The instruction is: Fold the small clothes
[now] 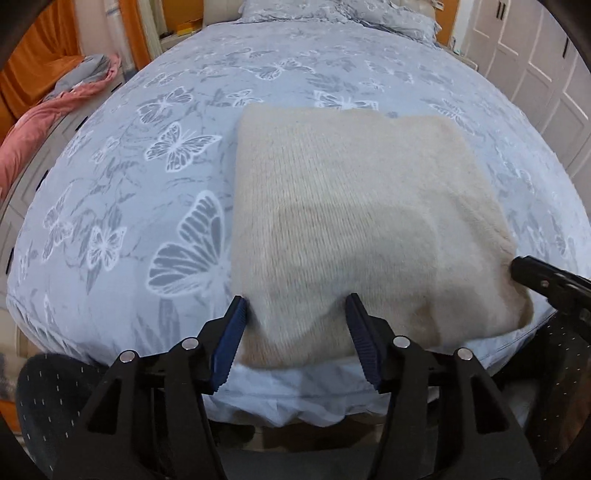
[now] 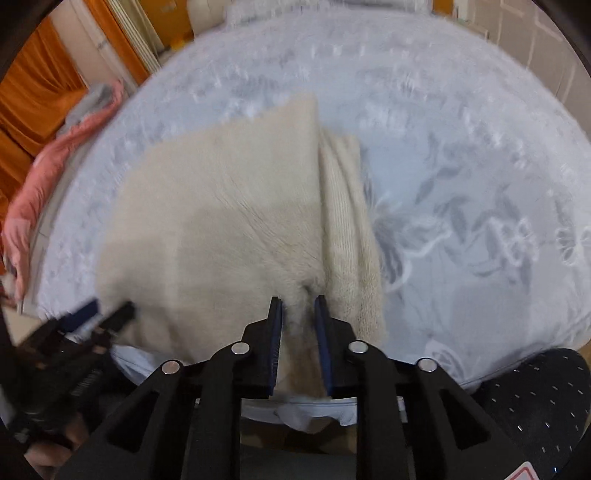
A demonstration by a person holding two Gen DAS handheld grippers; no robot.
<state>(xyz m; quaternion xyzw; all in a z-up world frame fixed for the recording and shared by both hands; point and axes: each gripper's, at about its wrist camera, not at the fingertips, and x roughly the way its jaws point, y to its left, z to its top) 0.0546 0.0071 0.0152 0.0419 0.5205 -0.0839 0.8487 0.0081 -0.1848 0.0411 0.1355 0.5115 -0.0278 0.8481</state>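
Observation:
A cream fuzzy knit garment (image 1: 351, 206) lies folded into a rough rectangle on the bed near its front edge; it also shows in the right wrist view (image 2: 229, 221). My left gripper (image 1: 297, 301) is open, its blue-padded fingers astride the garment's near-left edge. My right gripper (image 2: 298, 300) is nearly closed, pinching the near edge of the garment's top layer beside a ribbed folded strip (image 2: 351, 236). The right gripper's tip shows at the garment's right corner in the left wrist view (image 1: 532, 269). The left gripper shows blurred at the lower left of the right wrist view (image 2: 107, 314).
The bed (image 1: 129, 184) has a pale blue cover with a butterfly print. A pink and grey pile of clothes (image 1: 55, 107) lies off the bed's left side. Orange curtains (image 1: 40, 59) hang behind it. White wardrobe doors (image 1: 535, 66) stand at the right. Pillows (image 1: 332, 14) lie at the bed's head.

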